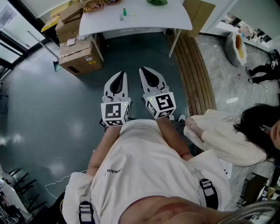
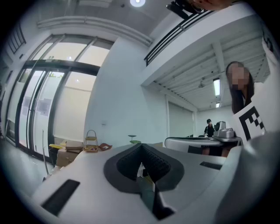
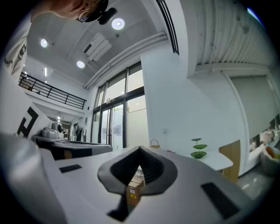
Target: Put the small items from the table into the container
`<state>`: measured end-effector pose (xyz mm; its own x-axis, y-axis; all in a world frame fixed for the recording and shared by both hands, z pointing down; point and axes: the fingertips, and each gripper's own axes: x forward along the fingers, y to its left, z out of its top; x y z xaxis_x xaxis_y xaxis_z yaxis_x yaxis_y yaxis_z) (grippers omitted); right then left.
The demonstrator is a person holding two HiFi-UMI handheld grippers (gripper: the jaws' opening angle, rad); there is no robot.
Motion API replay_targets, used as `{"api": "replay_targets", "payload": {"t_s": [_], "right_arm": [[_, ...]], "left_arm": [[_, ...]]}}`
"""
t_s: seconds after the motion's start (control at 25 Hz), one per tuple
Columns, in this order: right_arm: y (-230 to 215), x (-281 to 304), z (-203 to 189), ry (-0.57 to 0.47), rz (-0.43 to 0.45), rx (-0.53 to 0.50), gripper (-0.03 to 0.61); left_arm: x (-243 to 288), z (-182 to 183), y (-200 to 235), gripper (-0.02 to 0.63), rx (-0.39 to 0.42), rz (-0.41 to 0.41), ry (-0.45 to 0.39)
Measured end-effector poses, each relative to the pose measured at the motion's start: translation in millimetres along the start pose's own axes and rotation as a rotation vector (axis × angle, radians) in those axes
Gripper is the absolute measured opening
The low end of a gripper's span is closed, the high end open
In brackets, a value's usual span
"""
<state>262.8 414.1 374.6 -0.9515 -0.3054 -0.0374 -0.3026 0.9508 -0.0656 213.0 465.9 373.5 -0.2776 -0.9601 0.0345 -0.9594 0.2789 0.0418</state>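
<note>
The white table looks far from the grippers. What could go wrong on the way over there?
1. Cardboard boxes stand on the floor by the white table; a foot could bump them.
2. A person sits low, close on the right, and a swinging arm might hit them.
3. The left gripper and right gripper are both shut; reaching in like that could knock the small items over.

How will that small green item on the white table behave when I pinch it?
The green item looks tiny and narrow, seemingly standing on end on the white table, so it is probably light and may tip at a nudge. If it is round, it could roll once down. Its material is too small to tell, so pinch gently.
</note>
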Motion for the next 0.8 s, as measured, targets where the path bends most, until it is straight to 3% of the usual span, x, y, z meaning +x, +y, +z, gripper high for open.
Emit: {"api": "replay_targets", "payload": {"t_s": [0.4, 0.8], "right_arm": [[-6.1, -2.6, -4.3, -0.001, 0.003, -0.012, 0.008], [-35.5, -22.8, 0.8, -0.017, 0.017, 0.032, 0.008]], "left_arm": [[0.2, -4.3, -4.0, 0.005, -0.003, 0.019, -0.011], [10.2, -4.3, -34.6, 0.005, 0.013, 0.04, 0.004]]}}
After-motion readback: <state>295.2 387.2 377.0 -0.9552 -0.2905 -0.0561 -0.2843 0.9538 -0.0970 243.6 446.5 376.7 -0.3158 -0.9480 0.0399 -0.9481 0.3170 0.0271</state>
